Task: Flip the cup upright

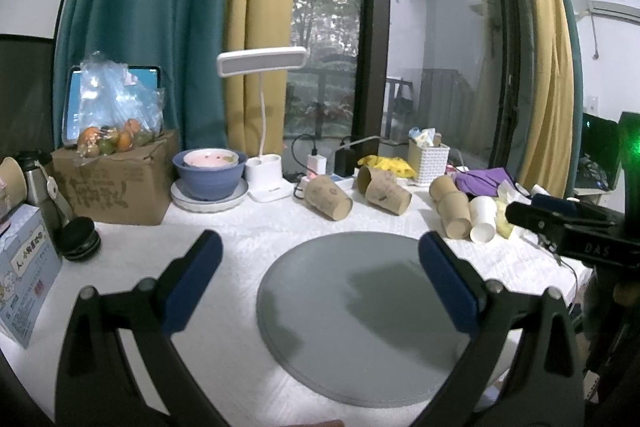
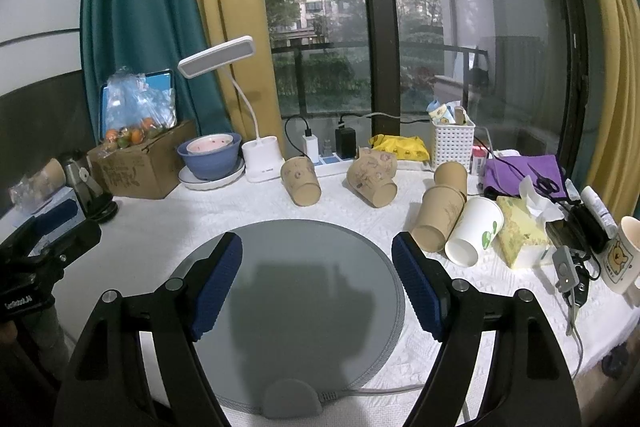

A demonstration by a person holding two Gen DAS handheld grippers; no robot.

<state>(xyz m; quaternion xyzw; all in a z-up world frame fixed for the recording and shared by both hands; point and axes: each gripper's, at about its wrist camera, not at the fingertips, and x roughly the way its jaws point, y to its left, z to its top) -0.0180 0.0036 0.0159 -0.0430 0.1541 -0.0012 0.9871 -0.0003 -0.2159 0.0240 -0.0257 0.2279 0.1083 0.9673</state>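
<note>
Right wrist view, left to right: cardboard box (image 2: 140, 163) with bagged fruit at far left, blue bowl (image 2: 210, 157) on a white plate, white desk lamp (image 2: 256, 151), then the cups. Five paper cups lie on their sides along the back of the white tablecloth (image 2: 168, 219). Leftmost brown cup (image 2: 301, 179) has its mouth toward the camera; second brown cup (image 2: 372, 179) sits to its right, apart from it; then two brown cups nested or end to end (image 2: 442, 215), touching a white cup (image 2: 476, 231) just to their right. Tissue pack (image 2: 520, 231) and bear mug (image 2: 624, 251) follow at far right. None of the cups is upright.

Grey round mat (image 2: 304, 291) fills the near centre, bare.

Right gripper (image 2: 316, 279): jaws spread wide, nothing between them, hovering over the mat. Left gripper (image 1: 320, 275): likewise wide apart and empty, over the mat (image 1: 352, 327) in its own view; leftmost brown cup (image 1: 328, 197) lies well beyond its fingertips.

Step, as judged: start of approach, no cup picked yet. Which cup is the target cannot be told. Next move calls for advancing one gripper to a cup's side wall, closing lightly since paper walls crush, then rotating it mouth-up and setting it down, likely on the mat
</note>
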